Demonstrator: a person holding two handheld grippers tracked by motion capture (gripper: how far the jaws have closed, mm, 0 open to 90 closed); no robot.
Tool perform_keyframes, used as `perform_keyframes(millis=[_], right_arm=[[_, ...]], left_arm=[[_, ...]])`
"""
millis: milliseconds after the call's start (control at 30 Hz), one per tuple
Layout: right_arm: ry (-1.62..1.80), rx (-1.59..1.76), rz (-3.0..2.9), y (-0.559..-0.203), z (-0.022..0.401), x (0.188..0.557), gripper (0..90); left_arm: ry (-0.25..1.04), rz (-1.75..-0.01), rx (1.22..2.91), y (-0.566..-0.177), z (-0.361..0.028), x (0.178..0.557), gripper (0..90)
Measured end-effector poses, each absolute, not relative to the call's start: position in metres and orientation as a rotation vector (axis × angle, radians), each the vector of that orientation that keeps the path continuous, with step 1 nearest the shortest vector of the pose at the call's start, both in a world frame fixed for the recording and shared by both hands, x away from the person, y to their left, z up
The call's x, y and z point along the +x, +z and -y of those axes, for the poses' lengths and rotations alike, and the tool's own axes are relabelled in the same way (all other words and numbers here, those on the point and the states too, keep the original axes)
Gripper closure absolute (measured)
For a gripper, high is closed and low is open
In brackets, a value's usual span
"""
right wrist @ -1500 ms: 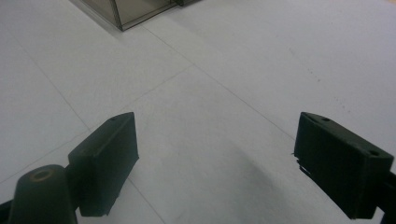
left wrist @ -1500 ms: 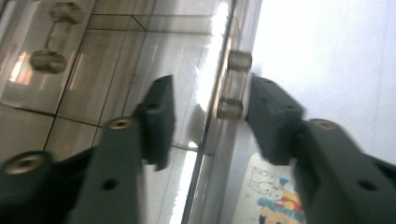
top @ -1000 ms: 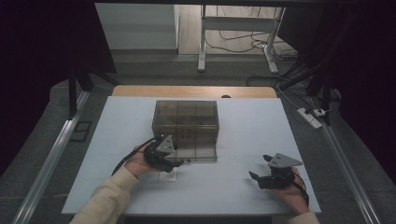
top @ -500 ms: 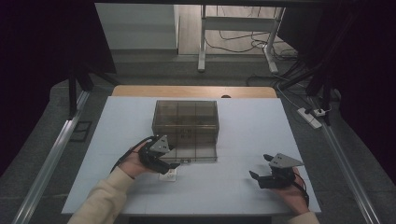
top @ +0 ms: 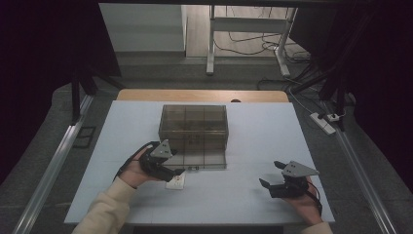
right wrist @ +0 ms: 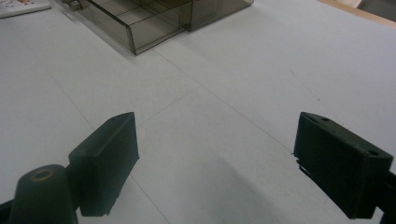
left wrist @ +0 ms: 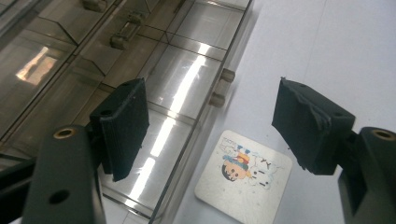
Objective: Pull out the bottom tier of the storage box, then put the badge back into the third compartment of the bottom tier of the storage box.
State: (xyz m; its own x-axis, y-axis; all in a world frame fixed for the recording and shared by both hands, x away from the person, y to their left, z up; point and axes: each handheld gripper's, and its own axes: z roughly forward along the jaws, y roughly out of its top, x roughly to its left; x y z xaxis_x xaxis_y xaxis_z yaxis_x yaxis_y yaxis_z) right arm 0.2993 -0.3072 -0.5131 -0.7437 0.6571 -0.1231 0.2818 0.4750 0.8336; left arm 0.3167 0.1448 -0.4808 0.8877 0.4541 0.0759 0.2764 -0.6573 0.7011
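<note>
White table [top: 243,195] | card [left wrist: 243,170] flat below left gripper [left wrist: 210,126], jaws just opened, wide | right gripper [right wrist: 215,158] jaws wide

The person wears a light cream sleeve [top: 104,212] on the left arm. Each hand holds a black tool with two jaws. The left gripper [top: 178,171] and the right gripper [top: 263,184] each have a grey three-cornered plate on top. A black cable [top: 127,163] hangs from the left one. The jaw pads are black, thick and ridged, with small round brass-coloured pins near them.
</note>
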Motion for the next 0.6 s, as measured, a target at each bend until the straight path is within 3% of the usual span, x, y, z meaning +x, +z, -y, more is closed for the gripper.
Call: perform_keyframes(millis=[600], right_arm=[[1.168, 0.781, -2.303, -0.5142, 0.3070, 0.2988, 13.8]], left_arm=[[0.289, -0.462, 2.352, -0.4788, -0.1483, 0.3156, 25.1]])
